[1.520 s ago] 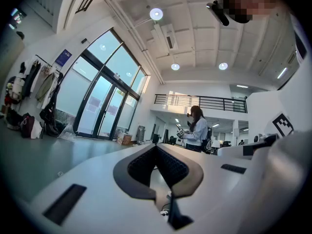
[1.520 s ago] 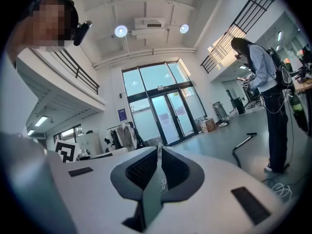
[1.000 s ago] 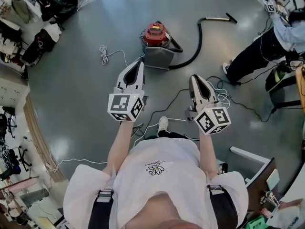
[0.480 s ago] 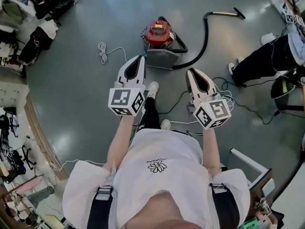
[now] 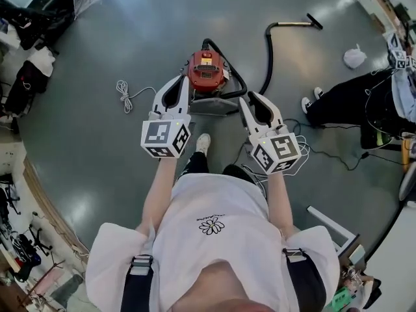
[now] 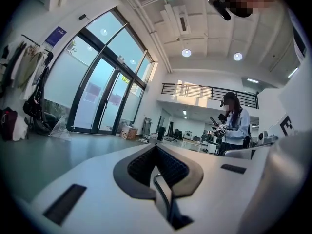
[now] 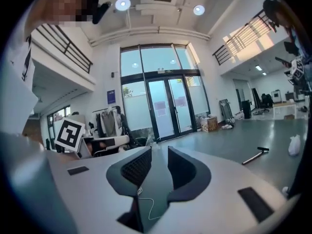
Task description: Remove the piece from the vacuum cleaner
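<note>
The red vacuum (image 5: 207,70) sat on the floor just ahead of me, seen between my two gripper tips. My left gripper (image 5: 179,82) had its jaws pressed together, empty. My right gripper (image 5: 247,101) had just been opening; its jaws stood narrowly apart with nothing between them.

Vacuum cleaner (image 5: 207,70): red glossy plastic top. Floor (image 5: 97,148): grey, smooth, semi-gloss. Left gripper (image 6: 156,147) & right gripper (image 7: 159,154): white matt plastic shells w/ blk ribbed pads (image 7: 137,167).
</note>
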`<state>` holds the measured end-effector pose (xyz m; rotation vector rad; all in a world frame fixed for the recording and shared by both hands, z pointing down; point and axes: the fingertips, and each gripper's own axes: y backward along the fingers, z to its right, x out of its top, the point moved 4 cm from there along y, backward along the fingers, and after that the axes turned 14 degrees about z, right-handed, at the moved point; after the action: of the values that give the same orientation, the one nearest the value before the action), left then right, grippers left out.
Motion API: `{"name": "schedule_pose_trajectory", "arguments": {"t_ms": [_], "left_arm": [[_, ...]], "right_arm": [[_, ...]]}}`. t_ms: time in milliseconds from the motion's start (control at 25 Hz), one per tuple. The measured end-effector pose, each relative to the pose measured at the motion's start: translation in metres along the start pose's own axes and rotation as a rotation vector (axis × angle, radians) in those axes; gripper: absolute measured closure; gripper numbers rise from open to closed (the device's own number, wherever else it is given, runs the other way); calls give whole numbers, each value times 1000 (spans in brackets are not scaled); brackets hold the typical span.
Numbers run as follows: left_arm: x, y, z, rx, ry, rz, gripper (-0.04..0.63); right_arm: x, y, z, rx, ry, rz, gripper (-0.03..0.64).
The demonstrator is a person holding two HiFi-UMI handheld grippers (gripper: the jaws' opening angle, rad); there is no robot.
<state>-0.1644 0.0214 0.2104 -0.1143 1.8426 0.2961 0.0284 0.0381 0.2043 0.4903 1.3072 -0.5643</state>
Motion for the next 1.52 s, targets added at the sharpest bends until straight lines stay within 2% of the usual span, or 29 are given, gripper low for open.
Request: {"name": "schedule_pose_trajectory", "arguments": {"t_ms": [160, 280, 360, 480, 600, 760, 840, 960, 1040, 1240, 1400, 1520], "left_arm": [[-13, -48, -33, -22, 5, -50, 590], [-30, -76, -37, -60, -8, -100, 591], [-43, -95, -33, -103, -42, -143, 590], [-77, -125, -29, -206, -116, -254, 590], [-135, -147, -40, -306, -226, -449, 591], [-247, -160, -73, -412, -344, -777, 590], [-309, -169, -87, -493, -417, -930, 591], [-393, -174, -101, -627, -556, -1103, 591], [-437, -171, -110, -670, -604, -1174, 591], [-518, -147, -118, -756, -649, -1333, 590], [-540, -140, -125, -825, -675, -1348, 591], [-539, -140, -121, -835, -673, -1349, 591]], "right_arm": [[-2, -44, 31, -73, -71, 34, 528], [-7, -64, 57, -107, -138, 37, 528], [-11, -74, 76, -107, -132, 18, 528], [-20, -88, 97, -55, 16, -66, 528], [-48, -97, 111, -9, 169, -172, 526], [-117, -109, 124, 69, 226, -322, 459], [-165, -114, 139, 99, 258, -401, 436], [-248, -111, 158, 163, 357, -531, 434], [-303, -104, 164, 236, 417, -606, 436], [-426, -81, 185, 394, 486, -868, 435], [-500, -70, 193, 479, 476, -1066, 436], [-532, -66, 200, 481, 514, -1146, 436]]}}
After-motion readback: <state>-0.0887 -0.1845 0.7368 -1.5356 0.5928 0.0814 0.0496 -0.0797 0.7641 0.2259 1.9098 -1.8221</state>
